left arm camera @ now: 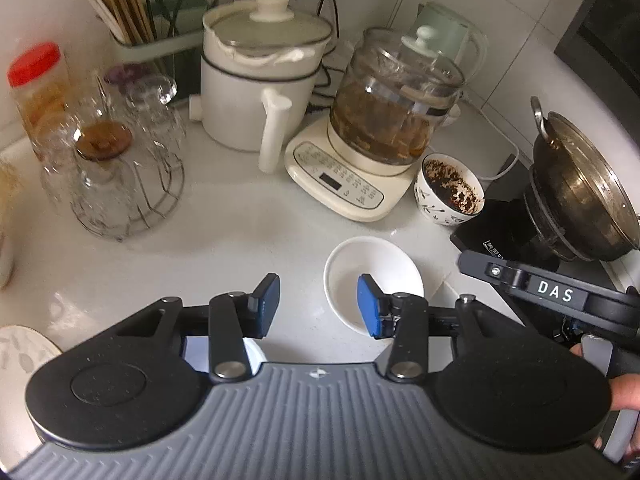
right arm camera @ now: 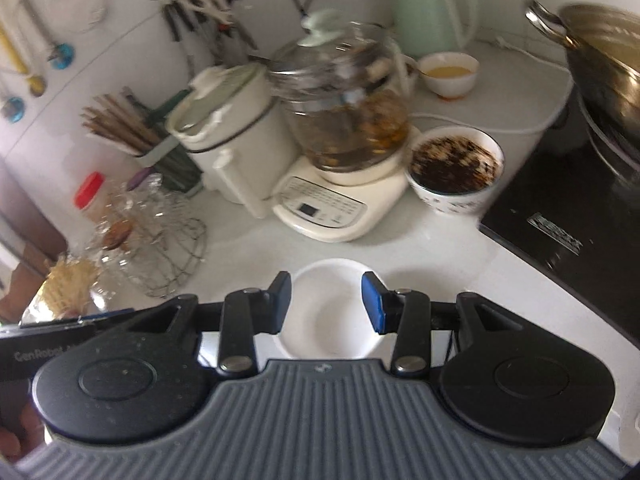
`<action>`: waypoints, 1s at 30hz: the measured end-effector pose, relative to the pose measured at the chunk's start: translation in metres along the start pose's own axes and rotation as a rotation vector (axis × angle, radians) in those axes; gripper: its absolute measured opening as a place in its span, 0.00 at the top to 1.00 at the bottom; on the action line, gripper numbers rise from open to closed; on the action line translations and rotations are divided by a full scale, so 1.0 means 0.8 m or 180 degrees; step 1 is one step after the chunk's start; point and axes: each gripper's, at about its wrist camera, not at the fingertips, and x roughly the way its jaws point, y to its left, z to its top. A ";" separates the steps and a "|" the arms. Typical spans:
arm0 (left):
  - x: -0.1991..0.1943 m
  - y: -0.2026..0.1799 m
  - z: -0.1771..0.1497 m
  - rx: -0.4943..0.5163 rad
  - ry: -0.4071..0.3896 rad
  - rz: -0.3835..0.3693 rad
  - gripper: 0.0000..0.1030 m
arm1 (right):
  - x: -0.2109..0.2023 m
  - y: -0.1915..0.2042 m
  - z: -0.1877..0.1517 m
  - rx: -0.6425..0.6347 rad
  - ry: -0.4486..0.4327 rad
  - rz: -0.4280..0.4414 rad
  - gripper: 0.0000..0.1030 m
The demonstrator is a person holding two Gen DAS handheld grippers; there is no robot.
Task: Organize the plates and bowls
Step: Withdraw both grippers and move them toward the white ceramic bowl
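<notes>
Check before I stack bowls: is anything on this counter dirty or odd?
Yes. The patterned white bowl beside the glass kettle's cream base is crusted with dark residue inside, unlike the clean small white bowl in front.

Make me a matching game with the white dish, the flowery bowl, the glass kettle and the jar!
Things:
1. white dish
2. flowery bowl
3. glass kettle
4. jar

Clues:
A. red lid
B. empty, closest to the tongs
C. stands on a cream base with buttons
D. dark crumbly bits inside

Pairs: 1-B, 2-D, 3-C, 4-A
</notes>
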 end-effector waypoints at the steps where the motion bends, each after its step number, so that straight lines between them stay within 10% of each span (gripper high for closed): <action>1: 0.006 0.000 0.001 -0.0014 0.0038 0.0000 0.53 | 0.003 -0.006 0.001 0.0046 0.0026 -0.0038 0.59; 6: 0.036 -0.003 0.004 -0.0013 0.0172 0.0044 0.53 | 0.022 -0.029 0.002 0.0175 0.0205 -0.0170 0.58; 9: 0.053 -0.004 0.005 -0.0022 0.0256 0.0040 0.53 | 0.031 -0.040 -0.001 0.0254 0.0257 -0.0101 0.38; 30: 0.150 0.001 0.027 -0.0178 0.0654 -0.0096 0.50 | 0.119 -0.088 0.012 0.0723 0.0732 0.0137 0.46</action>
